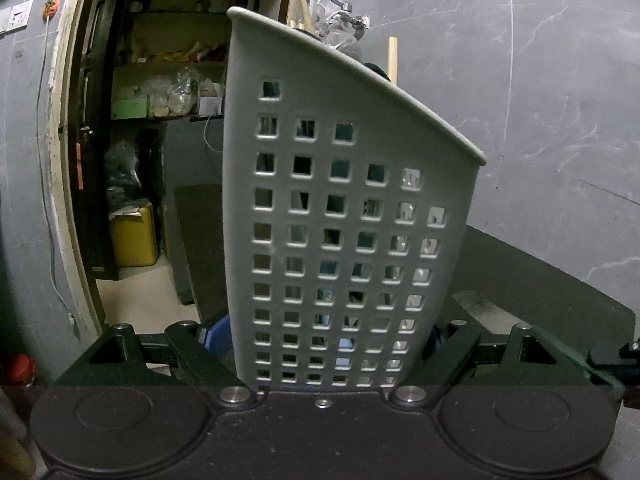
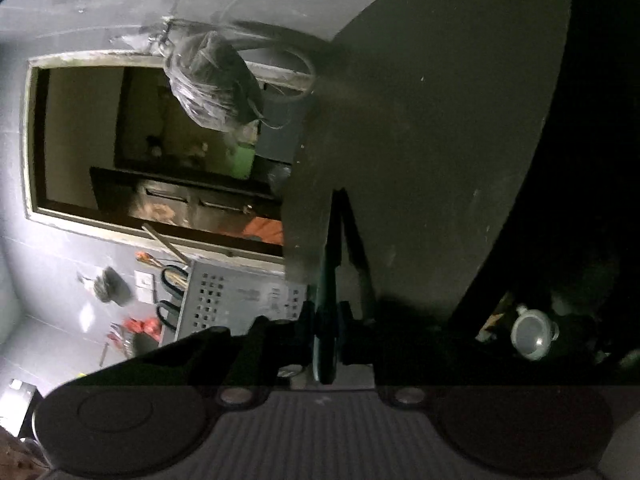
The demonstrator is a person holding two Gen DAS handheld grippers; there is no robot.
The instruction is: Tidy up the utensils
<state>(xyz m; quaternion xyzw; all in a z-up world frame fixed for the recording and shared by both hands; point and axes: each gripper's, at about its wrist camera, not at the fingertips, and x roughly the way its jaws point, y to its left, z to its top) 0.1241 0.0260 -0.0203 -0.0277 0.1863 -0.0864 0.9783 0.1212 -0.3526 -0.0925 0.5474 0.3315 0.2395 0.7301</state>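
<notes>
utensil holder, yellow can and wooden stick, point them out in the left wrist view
utensil holder (image 1: 320, 208), left wrist view, middle of its perforated grey wall
yellow can (image 1: 134, 236), left wrist view, its front face, on the floor
wooden stick (image 1: 393, 58), left wrist view, tip showing above the holder's rim

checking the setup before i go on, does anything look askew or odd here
The grey holder leans in the left wrist view, gripped low by the left gripper, with handles poking out at its top. The right wrist view is rolled sideways, so the doorway lies on its side. No spill or damage shows.
</notes>
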